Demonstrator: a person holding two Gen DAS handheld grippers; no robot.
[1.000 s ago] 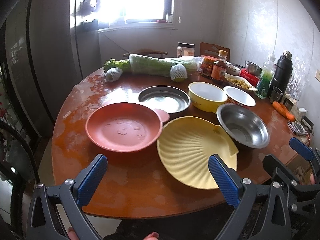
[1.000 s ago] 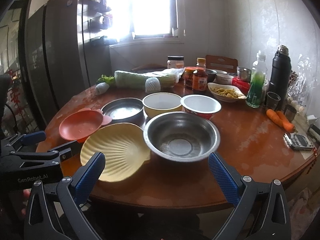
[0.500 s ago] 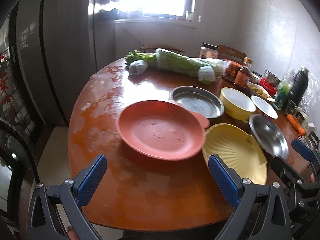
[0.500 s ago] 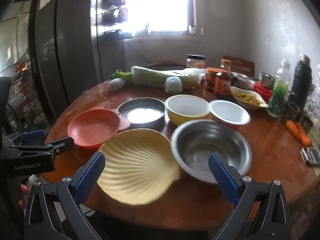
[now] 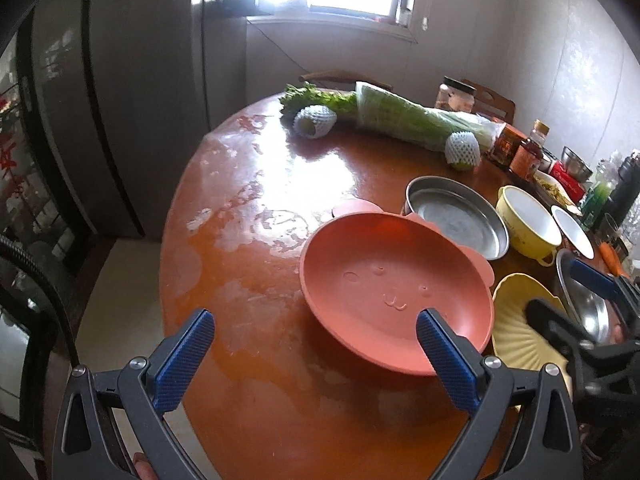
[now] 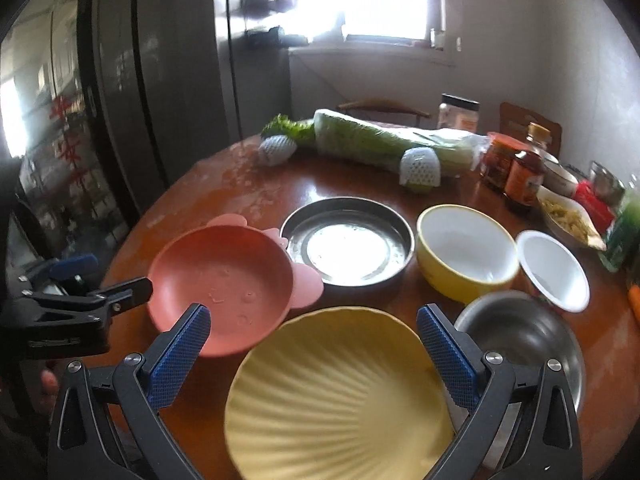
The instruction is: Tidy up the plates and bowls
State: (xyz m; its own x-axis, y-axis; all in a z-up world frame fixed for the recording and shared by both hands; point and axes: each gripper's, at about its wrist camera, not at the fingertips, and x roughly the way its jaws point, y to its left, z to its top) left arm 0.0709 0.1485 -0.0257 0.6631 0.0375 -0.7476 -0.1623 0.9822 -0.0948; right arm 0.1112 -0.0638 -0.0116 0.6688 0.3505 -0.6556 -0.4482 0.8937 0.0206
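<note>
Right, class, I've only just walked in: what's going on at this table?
A person holds a two-finger gripper in each hand over a round wooden table set with dishes to be organised. The left gripper is open, near the pink plate. The right gripper is open, over the yellow shell-shaped plate. Neither holds anything. A flat metal plate, yellow bowl, white bowl and steel bowl sit untouched.
</note>
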